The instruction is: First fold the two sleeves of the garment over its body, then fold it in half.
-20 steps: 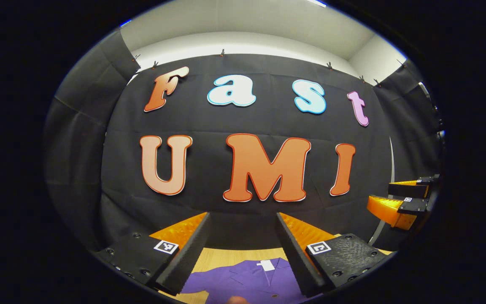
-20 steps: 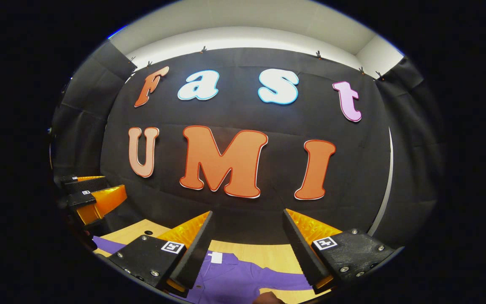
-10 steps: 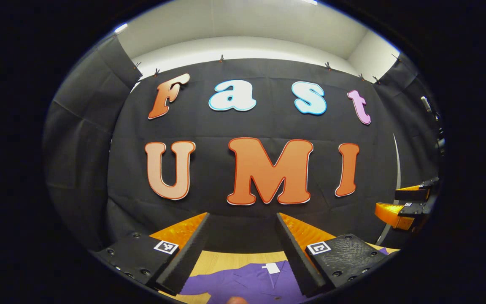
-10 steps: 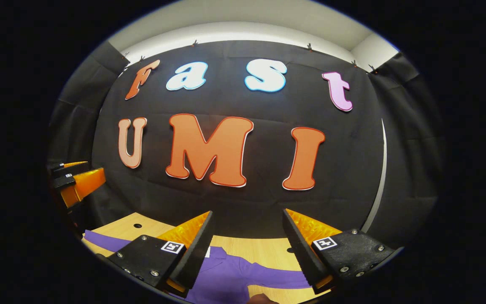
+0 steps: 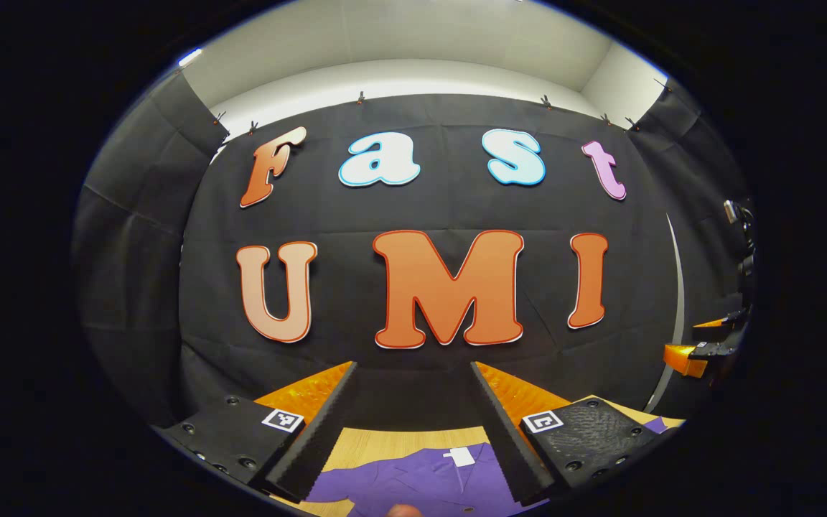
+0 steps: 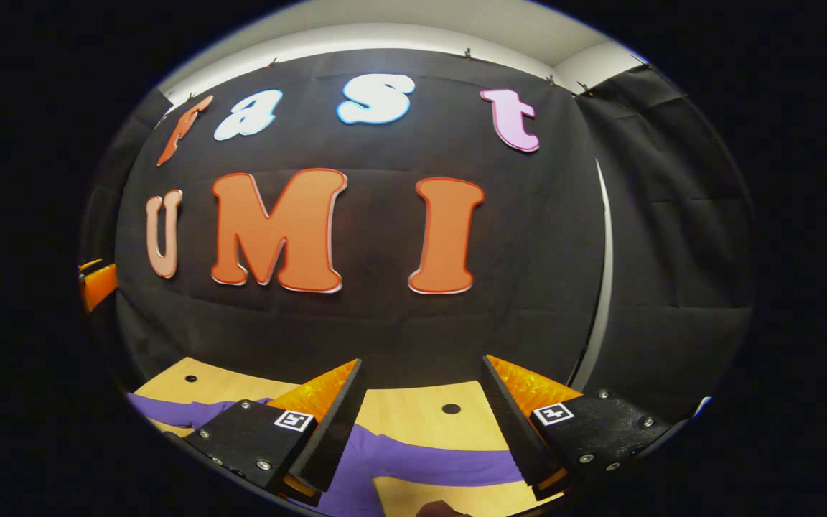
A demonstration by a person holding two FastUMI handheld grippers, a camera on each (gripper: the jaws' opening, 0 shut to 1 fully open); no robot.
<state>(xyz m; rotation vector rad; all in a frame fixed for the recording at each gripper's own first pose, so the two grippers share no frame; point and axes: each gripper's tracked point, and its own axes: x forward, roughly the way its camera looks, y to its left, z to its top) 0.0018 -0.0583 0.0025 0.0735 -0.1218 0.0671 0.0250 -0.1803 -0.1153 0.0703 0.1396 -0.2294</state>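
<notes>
Left tongs [image 5: 413, 416]: spread wide, fingers well apart, nothing between them; raised above the worktop and aimed level at the black cloth wall [image 5: 133, 237].
Right tongs [image 6: 421, 413]: spread just as wide, pinching nothing; also raised above the worktop, facing the wall's right part.
Garment: purple cloth shirt [image 5: 413, 485] lying flat on the pale wooden worktop [image 5: 392, 439], below and between the left tongs' fingers in the left gripper view; collar turned toward the wall, small white neck tag [image 5: 460, 457] at its top edge.
Sleeves: one purple sleeve [image 6: 442, 465] stretched straight out to the right across the bare wood in the right gripper view, unfolded; another purple strip [image 6: 169, 411] reaching left past the right tongs' left finger.
Worktop details: two small dark round holes [image 6: 451, 408] in the wood near the wall.
Other tongs seen far off: right tongs at the far right edge of the left gripper view; left tongs at the far left edge of the right gripper view; too small there to judge the gap.
Contact: neither tongs touching the shirt.
</notes>
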